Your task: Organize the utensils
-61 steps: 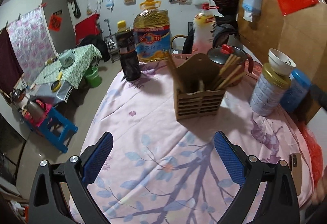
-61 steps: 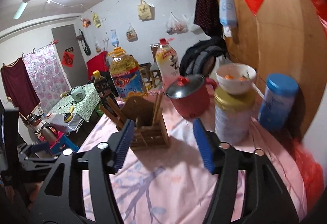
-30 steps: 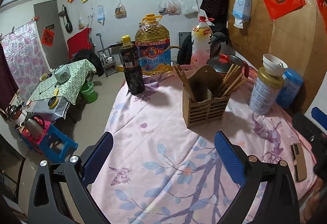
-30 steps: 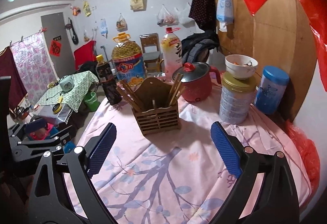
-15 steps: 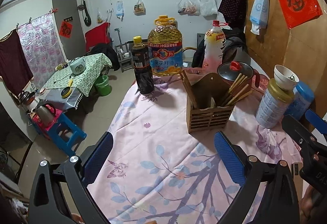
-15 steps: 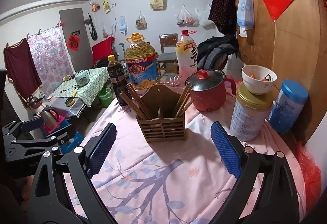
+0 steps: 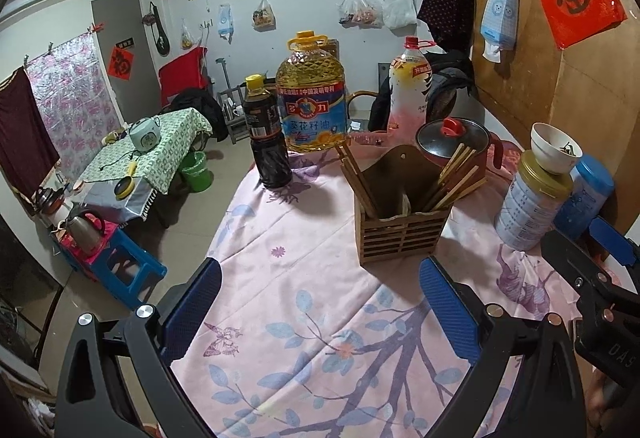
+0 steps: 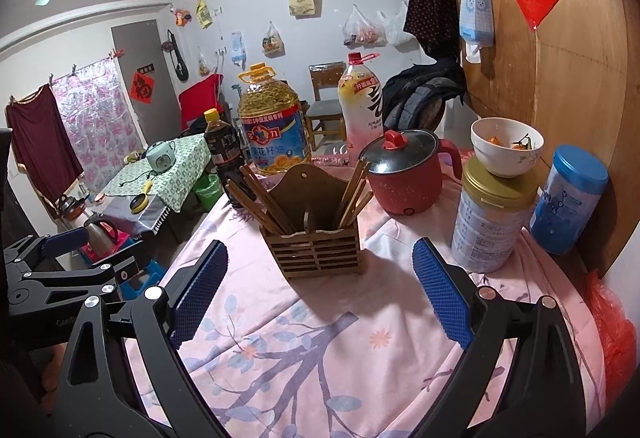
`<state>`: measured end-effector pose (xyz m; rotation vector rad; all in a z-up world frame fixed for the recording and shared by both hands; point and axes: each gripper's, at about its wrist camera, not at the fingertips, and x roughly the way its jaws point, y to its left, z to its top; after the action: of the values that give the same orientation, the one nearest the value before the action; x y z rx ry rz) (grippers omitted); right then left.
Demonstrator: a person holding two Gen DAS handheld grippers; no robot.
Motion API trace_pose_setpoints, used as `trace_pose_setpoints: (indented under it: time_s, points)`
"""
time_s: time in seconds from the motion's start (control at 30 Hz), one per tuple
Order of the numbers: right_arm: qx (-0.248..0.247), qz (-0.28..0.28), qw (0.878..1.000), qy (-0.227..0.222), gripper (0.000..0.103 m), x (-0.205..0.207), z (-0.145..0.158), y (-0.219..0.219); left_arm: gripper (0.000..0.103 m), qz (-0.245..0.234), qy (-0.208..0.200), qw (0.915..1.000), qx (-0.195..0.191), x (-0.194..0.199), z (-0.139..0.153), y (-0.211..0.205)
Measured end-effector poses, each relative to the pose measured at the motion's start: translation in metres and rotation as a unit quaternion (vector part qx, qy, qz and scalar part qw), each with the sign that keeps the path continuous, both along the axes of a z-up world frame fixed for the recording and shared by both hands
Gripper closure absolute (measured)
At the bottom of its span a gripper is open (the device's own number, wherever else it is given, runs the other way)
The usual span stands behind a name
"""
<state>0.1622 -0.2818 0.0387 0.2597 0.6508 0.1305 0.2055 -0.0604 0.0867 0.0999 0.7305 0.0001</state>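
A slatted wooden utensil holder (image 7: 402, 234) (image 8: 318, 248) stands on the pink floral tablecloth (image 7: 320, 298). Wooden chopsticks (image 7: 452, 178) (image 8: 264, 200) lean out of its left and right compartments; a pale utensil handle (image 8: 306, 222) stands in the middle one. My left gripper (image 7: 320, 312) is open and empty, well short of the holder and above the cloth. My right gripper (image 8: 320, 296) is open and empty, also short of the holder. Each gripper shows at the edge of the other's view.
Behind the holder stand a dark sauce bottle (image 7: 266, 134), a big oil jug (image 7: 312, 98), a drink bottle (image 7: 410, 86) and a red lidded pot (image 8: 404, 174). To the right stand a tin (image 8: 494, 226) with a bowl (image 8: 506, 146) on it and a blue canister (image 8: 570, 198).
Both grippers have pulled back from the holder and steadied. The right gripper's jaws have opened wider than two seconds ago. Nothing was picked up.
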Motion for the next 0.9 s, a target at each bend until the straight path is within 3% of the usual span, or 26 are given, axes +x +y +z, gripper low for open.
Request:
trace_pose_setpoints:
  time_s: [0.9]
  points:
    - [0.002, -0.007, 1.0, 0.008, 0.012, 0.017, -0.007, 0.002, 0.006, -0.009, -0.012, 0.9999, 0.002, 0.017, -0.001, -0.002]
